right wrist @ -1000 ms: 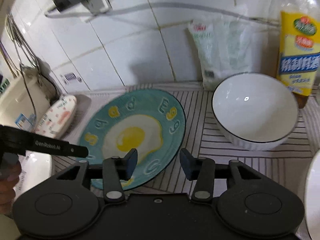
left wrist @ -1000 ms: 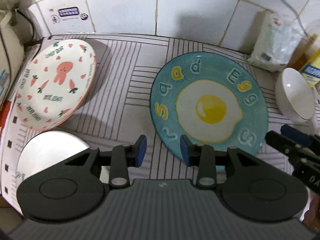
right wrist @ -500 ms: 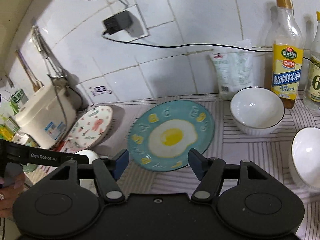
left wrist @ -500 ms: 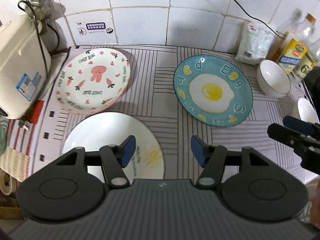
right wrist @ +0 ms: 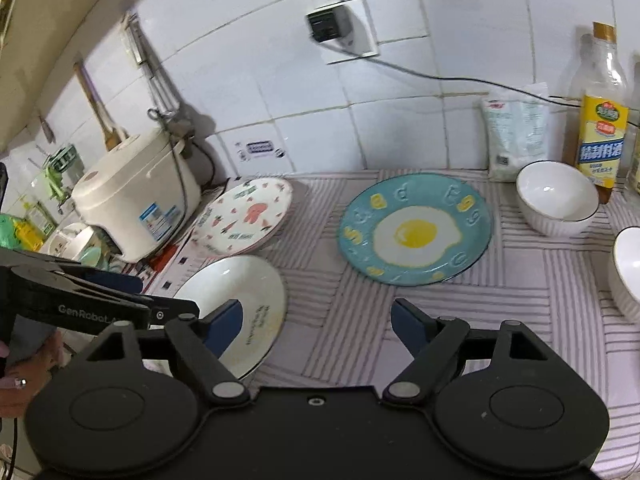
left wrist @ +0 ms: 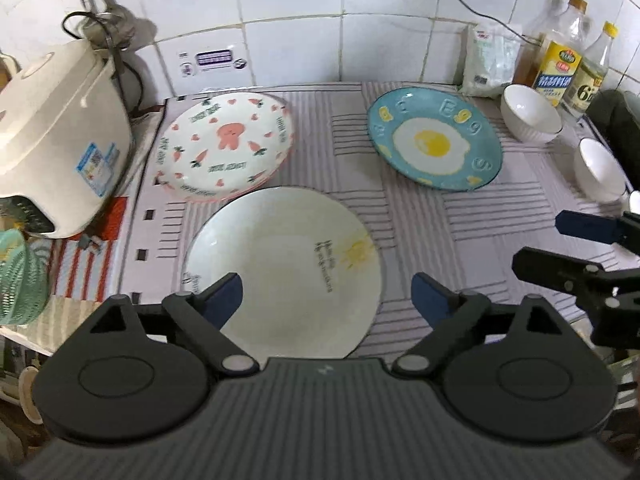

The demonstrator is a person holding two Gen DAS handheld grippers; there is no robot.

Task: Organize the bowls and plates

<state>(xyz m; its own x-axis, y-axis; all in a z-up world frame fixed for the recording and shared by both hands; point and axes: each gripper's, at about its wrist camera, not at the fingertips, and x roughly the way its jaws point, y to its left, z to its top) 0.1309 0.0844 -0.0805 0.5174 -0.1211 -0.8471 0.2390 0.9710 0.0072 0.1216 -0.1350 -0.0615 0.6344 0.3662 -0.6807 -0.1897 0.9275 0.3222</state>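
Hand-held grippers (left wrist: 326,298) (right wrist: 316,322) spread, tilted downward

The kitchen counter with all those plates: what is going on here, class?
A person holds a two-finger gripper in each hand above a striped counter mat. Both the left gripper and the right gripper have just been opening and hold nothing. Three plates lie apart, unstacked: a bunny plate, an egg plate and a plain white plate. Two white bowls sit at the right. Sorting has not visibly begun.
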